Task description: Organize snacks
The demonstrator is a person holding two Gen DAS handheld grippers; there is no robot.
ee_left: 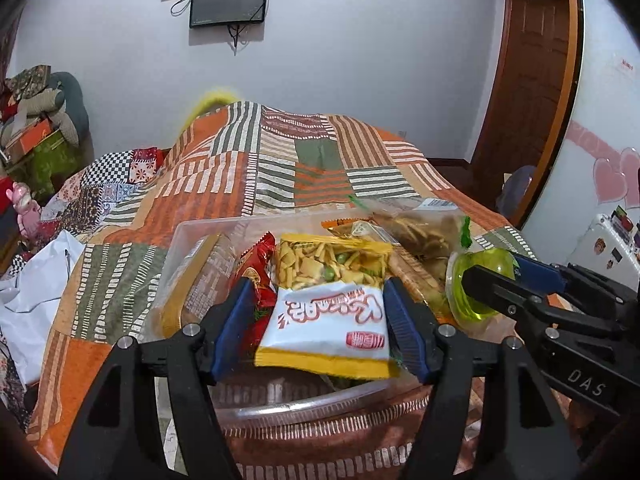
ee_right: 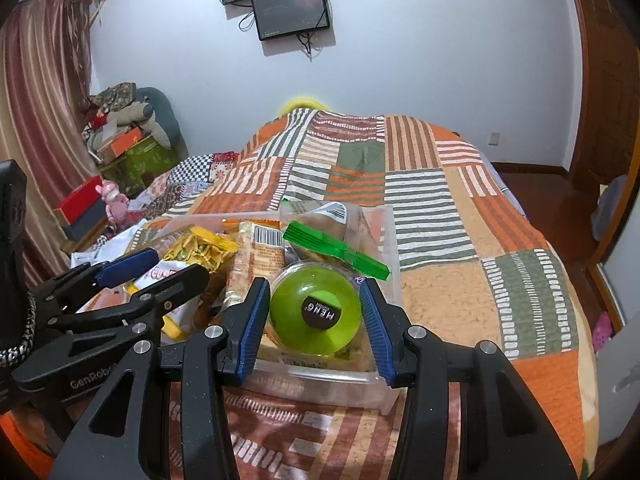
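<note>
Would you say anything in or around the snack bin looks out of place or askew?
Mostly the clear bin looks overfilled: packets are heaped above its rim. The bag with the green clip lies tilted on top, spilling over the far wall. Nothing seems torn or spilled.

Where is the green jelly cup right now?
The green jelly cup sits between the right claw pads at the clear bin's near right end, beside the biscuit pack, below the green clip.

One clear plastic bin counted, one green jelly cup, one green clip, roughly six snack packets seen, two grippers, left gripper, right gripper, two wall screens noted.
</note>
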